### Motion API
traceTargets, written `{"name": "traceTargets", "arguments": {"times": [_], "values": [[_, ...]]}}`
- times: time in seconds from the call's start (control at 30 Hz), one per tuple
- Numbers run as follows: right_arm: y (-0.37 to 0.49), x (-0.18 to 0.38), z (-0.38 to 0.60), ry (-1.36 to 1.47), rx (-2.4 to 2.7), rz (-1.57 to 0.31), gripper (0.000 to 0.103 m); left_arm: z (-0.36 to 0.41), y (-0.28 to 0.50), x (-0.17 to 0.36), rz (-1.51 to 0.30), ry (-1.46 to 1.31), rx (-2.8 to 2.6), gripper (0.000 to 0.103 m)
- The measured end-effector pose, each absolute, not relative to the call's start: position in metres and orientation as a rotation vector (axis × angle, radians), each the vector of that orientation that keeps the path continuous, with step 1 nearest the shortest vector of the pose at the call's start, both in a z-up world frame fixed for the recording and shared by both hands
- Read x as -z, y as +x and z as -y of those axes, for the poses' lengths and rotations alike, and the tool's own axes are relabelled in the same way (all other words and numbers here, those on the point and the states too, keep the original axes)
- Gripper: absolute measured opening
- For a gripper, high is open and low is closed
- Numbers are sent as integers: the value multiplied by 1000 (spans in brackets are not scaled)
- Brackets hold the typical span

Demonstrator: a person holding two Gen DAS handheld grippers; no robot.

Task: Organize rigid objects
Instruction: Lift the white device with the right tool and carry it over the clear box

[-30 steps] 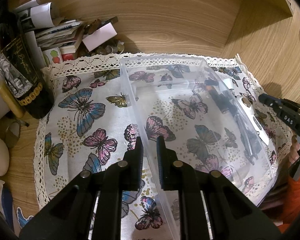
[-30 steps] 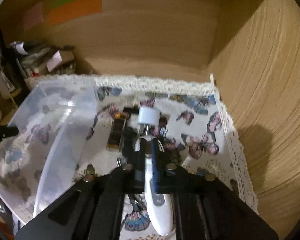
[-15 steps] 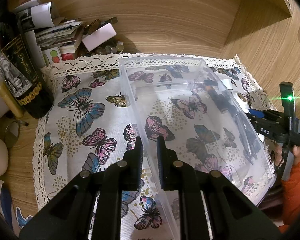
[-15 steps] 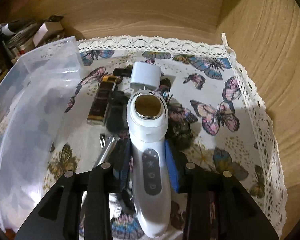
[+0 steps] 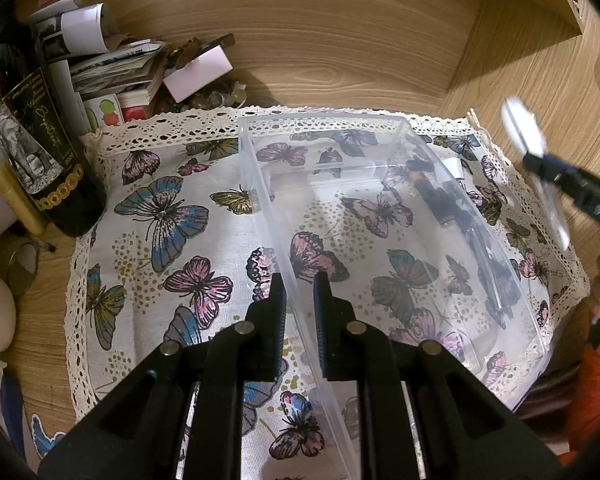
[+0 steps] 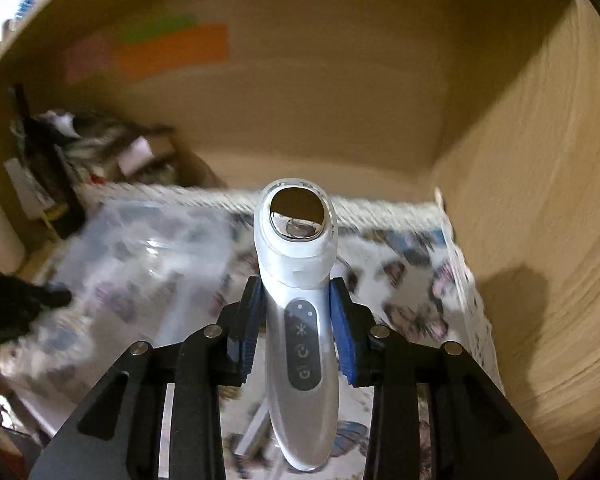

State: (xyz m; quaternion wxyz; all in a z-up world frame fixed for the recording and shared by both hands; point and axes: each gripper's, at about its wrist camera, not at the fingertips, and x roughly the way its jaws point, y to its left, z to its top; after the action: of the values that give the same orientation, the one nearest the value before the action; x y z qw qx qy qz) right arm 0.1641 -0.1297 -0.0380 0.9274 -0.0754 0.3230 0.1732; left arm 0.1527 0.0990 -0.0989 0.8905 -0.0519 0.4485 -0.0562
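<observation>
A clear plastic bin [image 5: 380,216] sits on the butterfly cloth [image 5: 168,240]. My left gripper [image 5: 300,284] is shut on the bin's left wall near its front. My right gripper [image 6: 298,312] is shut on a white handheld device [image 6: 300,280] with a round metal head and holds it lifted above the cloth. In the left wrist view the right gripper [image 5: 540,168] shows at the right edge with the blurred white device [image 5: 528,136]. Dark small items [image 5: 456,208] lie on the cloth just beyond the bin's right wall. The bin [image 6: 140,264] appears blurred left of the device.
A dark wine bottle [image 5: 32,140] stands at the left. Papers, boxes and coins [image 5: 140,72] pile at the back left. Wooden walls [image 5: 540,64] close the back and right. Coloured sticky notes [image 6: 172,52] hang on the back wall.
My right gripper closed on the white device and lifted it up off the cloth. My left gripper kept its hold on the bin wall.
</observation>
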Motion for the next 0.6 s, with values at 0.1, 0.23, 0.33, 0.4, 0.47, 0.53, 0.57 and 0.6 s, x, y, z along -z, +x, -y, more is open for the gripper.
{"name": "traceTargets", "arguments": {"times": [0.1, 0.23, 0.33, 0.4, 0.47, 0.53, 0.57, 0.6], "values": [[157, 27, 108, -175, -401, -638, 31, -99, 153, 99, -931, -107, 117, 14], [153, 27, 76, -207, -459, -635, 31, -99, 154, 99, -928, -112, 120, 14], [156, 33, 58, -221, -494, -656, 31, -100, 152, 99, -922, -119, 123, 14], [158, 38, 47, -233, -515, -674, 31, -101, 151, 100, -918, -121, 124, 14], [159, 44, 34, -250, -530, -693, 31, -102, 150, 100, -914, -123, 126, 14], [162, 51, 23, -264, -542, -717, 31, -104, 150, 100, -911, -133, 131, 14], [163, 55, 18, -270, -547, -732, 31, -105, 150, 101, -910, -137, 133, 14], [164, 57, 15, -276, -550, -742, 31, -106, 149, 101, -910, -139, 136, 15]]}}
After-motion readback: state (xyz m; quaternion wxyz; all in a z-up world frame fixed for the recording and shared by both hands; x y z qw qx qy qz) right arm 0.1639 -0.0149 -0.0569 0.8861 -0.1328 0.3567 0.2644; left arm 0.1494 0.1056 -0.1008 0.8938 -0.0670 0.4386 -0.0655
